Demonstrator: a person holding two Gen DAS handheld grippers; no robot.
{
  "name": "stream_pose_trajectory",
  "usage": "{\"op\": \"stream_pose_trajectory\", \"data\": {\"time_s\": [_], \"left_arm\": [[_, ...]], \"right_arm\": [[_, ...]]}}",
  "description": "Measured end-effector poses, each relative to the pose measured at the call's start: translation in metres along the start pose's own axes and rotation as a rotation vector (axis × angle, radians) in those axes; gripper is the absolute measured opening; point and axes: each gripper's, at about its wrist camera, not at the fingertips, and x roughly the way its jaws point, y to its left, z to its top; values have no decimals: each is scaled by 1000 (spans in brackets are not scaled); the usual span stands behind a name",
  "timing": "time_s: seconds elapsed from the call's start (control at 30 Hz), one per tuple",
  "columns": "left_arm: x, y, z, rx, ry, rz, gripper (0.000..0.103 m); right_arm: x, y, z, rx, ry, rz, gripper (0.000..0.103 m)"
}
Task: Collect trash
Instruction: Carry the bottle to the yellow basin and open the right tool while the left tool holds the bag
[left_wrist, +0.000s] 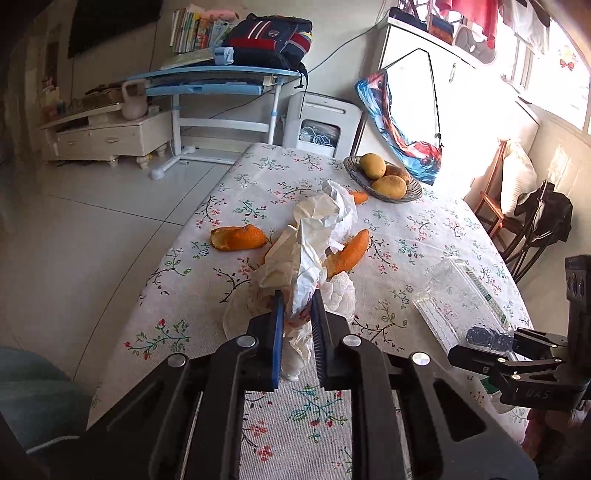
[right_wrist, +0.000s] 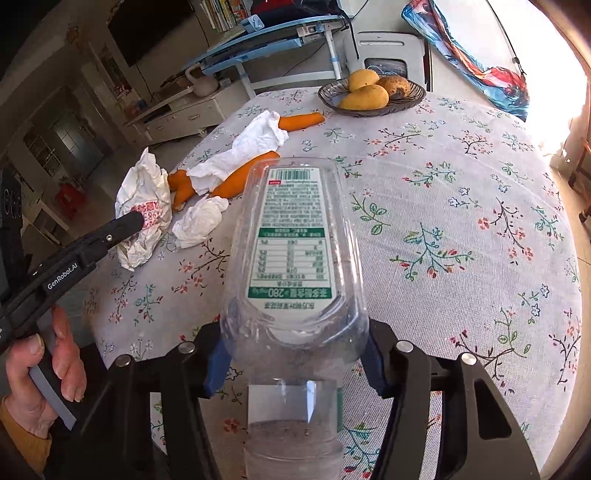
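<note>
Pinching a crumpled white tissue wad (left_wrist: 295, 280), the left gripper (left_wrist: 297, 314) is over the floral-clothed table's (left_wrist: 424, 229) left edge. The right gripper (right_wrist: 295, 354) clamps a clear plastic bottle (right_wrist: 291, 243) at its shoulder, long axis pointing away. Orange peels (left_wrist: 238, 238) lie beyond, nearer the left.

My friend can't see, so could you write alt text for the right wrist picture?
A two-finger gripper clamps an empty clear plastic bottle above a floral tablecloth. Left lie crumpled tissues and orange peels; behind, a bowl of mangoes.
</note>
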Motion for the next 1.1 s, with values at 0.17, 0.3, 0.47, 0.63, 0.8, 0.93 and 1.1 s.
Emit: {"op": "stream_pose_trajectory", "data": {"time_s": [0.17, 0.3, 0.47, 0.63, 0.8, 0.93, 1.1], "left_arm": [[-26, 6, -7, 5, -44, 16, 13], [-44, 0, -16, 38, -71, 33, 14], [-59, -5, -26, 75, -85, 44, 14], [-71, -7, -40, 85, -81, 41, 14], [-79, -10, -52, 105, -77, 40, 14], [-84, -13, -59, 112, -74, 36, 14], [-90, -14, -67, 114, -71, 30, 14]], "right_arm": [[-16, -5, -7, 76, -42, 105, 57], [-29, 2, -23, 118, -71, 175, 57], [-39, 16, -43, 135, -76, 236, 57], [-49, 25, -61, 142, -79, 273, 57], [-55, 33, -82, 141, -62, 288, 57], [-60, 41, -96, 117, -40, 282, 57], [-66, 54, -116, 63, 0, 260, 57]]}}
